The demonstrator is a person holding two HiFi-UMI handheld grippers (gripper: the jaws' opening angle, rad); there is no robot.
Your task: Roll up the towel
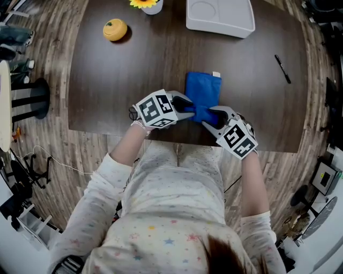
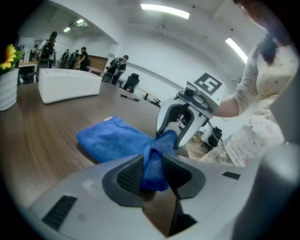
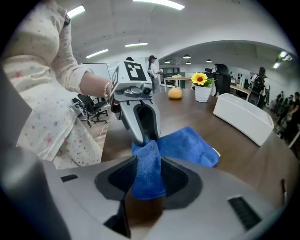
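Note:
A blue towel (image 1: pixel 202 90) lies on the dark wooden table (image 1: pixel 118 85), close to its front edge. The far part lies flat; the near end is bunched into a thick fold lifted off the table. My left gripper (image 1: pixel 188 111) comes in from the left and my right gripper (image 1: pixel 211 119) from the right, and they face each other on that fold. In the left gripper view the fold (image 2: pixel 154 161) fills the gap between the dark pads. In the right gripper view the towel (image 3: pixel 147 171) hangs pressed between the pads, with the left gripper's fingers (image 3: pixel 145 124) just behind it.
A white tray (image 1: pixel 220 16) stands at the table's far edge, with a flower pot (image 1: pixel 146 4) beside it and a yellow-orange fruit (image 1: pixel 115 29) to the left. A black pen (image 1: pixel 282 68) lies at the right. The person stands against the front edge (image 1: pixel 161 136).

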